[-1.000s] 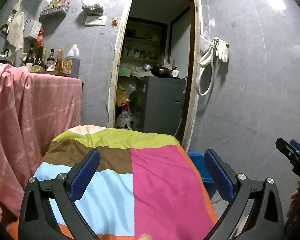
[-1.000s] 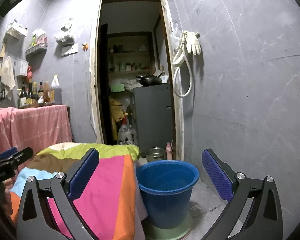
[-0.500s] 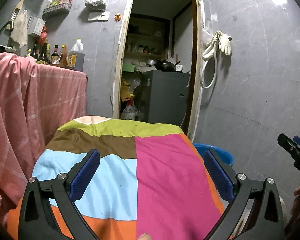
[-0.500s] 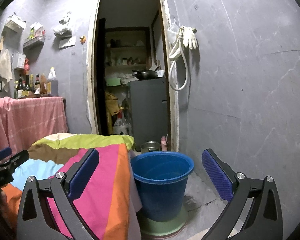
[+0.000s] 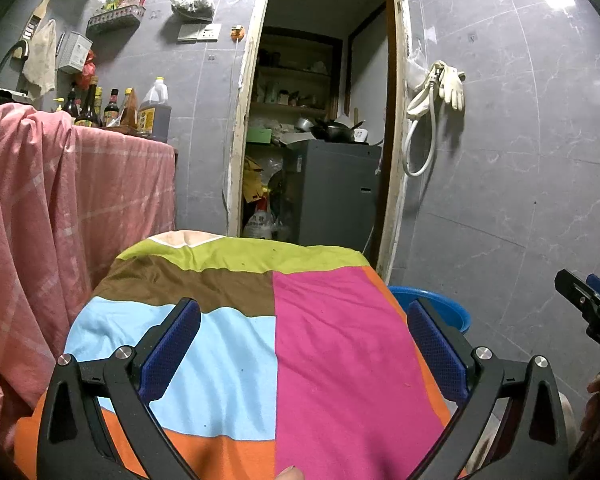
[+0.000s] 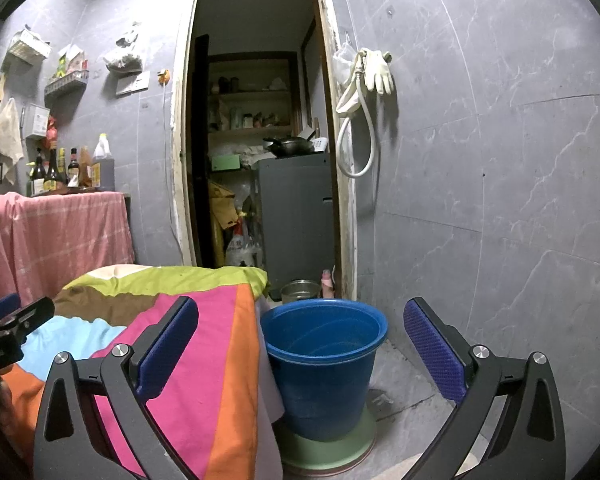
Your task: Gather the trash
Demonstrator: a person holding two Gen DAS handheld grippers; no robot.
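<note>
Both tongs are wide open and hold nothing. No trash shows on the table (image 5: 320, 340). The bucket (image 6: 324, 360) sits low middle, nearest the right tongs (image 6: 300, 352); left tongs (image 5: 300, 348) are farther.

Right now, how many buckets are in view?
1: a blue bucket on the floor beside the colourful cloth, standing on a green lid. Others may be hidden behind the cloth.
</note>
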